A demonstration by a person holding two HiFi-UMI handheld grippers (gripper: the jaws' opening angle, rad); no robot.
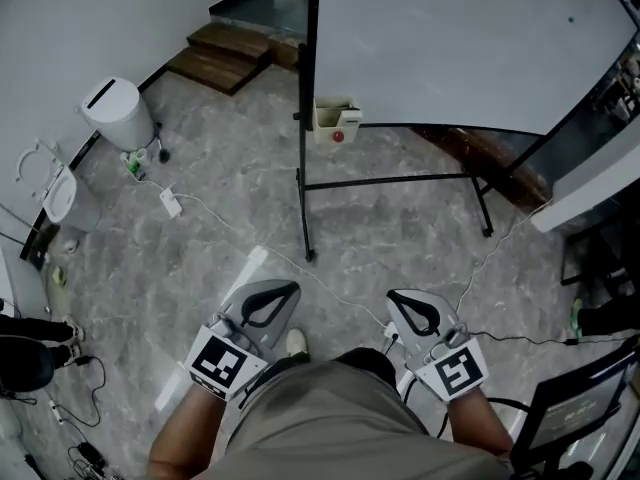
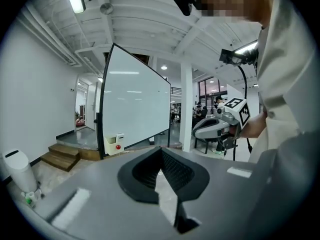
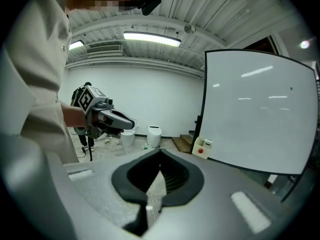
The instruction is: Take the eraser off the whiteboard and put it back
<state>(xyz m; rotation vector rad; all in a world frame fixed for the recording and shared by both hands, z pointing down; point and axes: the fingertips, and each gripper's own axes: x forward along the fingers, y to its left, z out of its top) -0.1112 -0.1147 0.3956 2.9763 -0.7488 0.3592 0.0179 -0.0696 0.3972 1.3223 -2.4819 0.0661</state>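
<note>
Standing on a grey stone floor (image 1: 400, 228), a person holds a hand-held gripper in each hand, low and close to the body. The left hand-held gripper (image 1: 293, 287) has its jaws together with nothing between them. The right hand-held gripper (image 1: 393, 295) is closed and empty as well. Each gripper view confirms this, the dark pads meeting at their tips.

The whiteboard (image 1: 470, 38) stands on a black wheeled frame at 12 to 1 o'clock from the person, well apart from both grippers. At its lower left corner hangs a small cream box with a red dot (image 1: 336, 121). This looks like the eraser in its holder, though the head view does not show it clearly enough to be sure. The left gripper view shows the same box at the foot of the board's left edge.

The head view alone shows the floor layout: a white bin (image 1: 118, 114) at 10 o'clock, wooden steps (image 1: 224, 56) at 11 o'clock, and a white cable (image 1: 215, 213) trailing across the floor. The gripper views alone show the ceiling with its strip lights (image 3: 151, 38). Each also shows the other gripper from the side, with its marker cube (image 2: 241, 110). The left gripper view adds a white pillar (image 2: 186, 109) and seated people far behind the board, too small to make out.
</note>
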